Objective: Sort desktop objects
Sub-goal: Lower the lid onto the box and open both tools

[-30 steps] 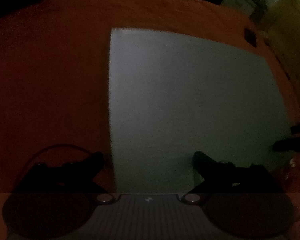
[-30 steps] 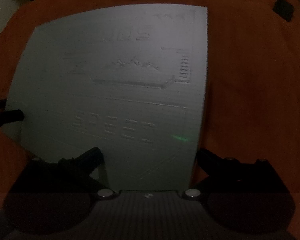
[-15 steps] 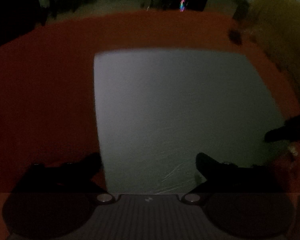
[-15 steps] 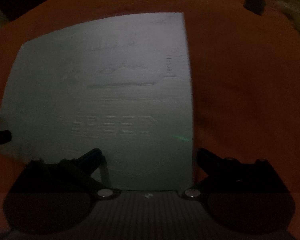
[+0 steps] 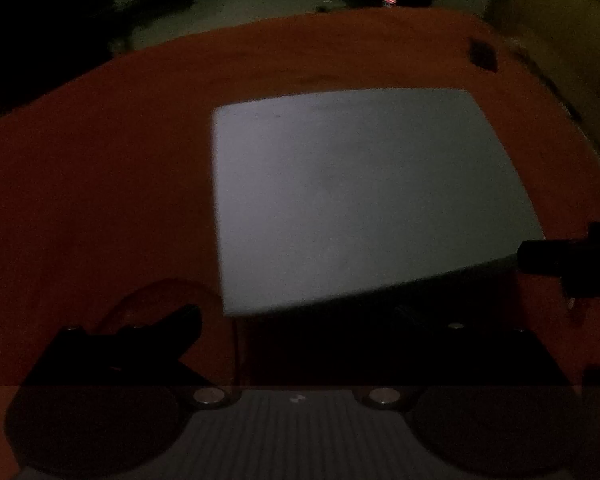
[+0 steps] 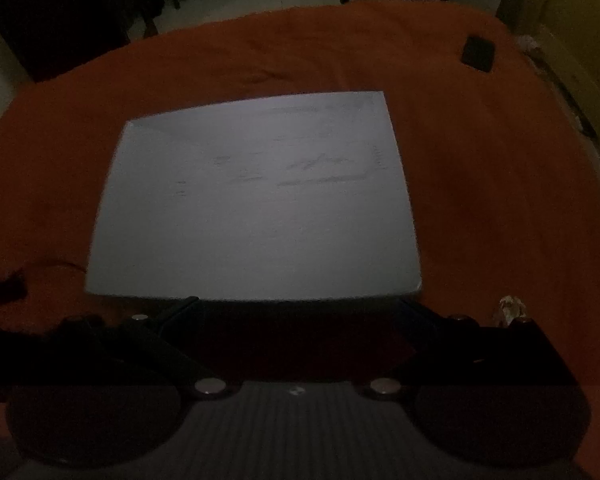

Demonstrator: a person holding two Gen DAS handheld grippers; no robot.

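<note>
A large grey mat with faint embossed print [image 6: 256, 200] lies flat on the orange tablecloth [image 6: 480, 208]; it also shows in the left wrist view [image 5: 360, 200]. My left gripper [image 5: 300, 320] is open, just short of the mat's near left corner. My right gripper [image 6: 300, 316] is open at the mat's near edge, holding nothing. The right gripper's finger [image 5: 556, 256] shows at the right edge of the left wrist view. The scene is very dark.
A small black object [image 6: 477, 54] lies on the cloth at the far right; it shows in the left wrist view [image 5: 483, 54] too. A thin red cable [image 5: 236, 344] loops near my left gripper. A small crumpled light object [image 6: 510, 308] sits by my right finger.
Both grippers have pulled back and risen, so the mat looks smaller and farther. Its near edge now lies at the fingertips instead of between the fingers.
</note>
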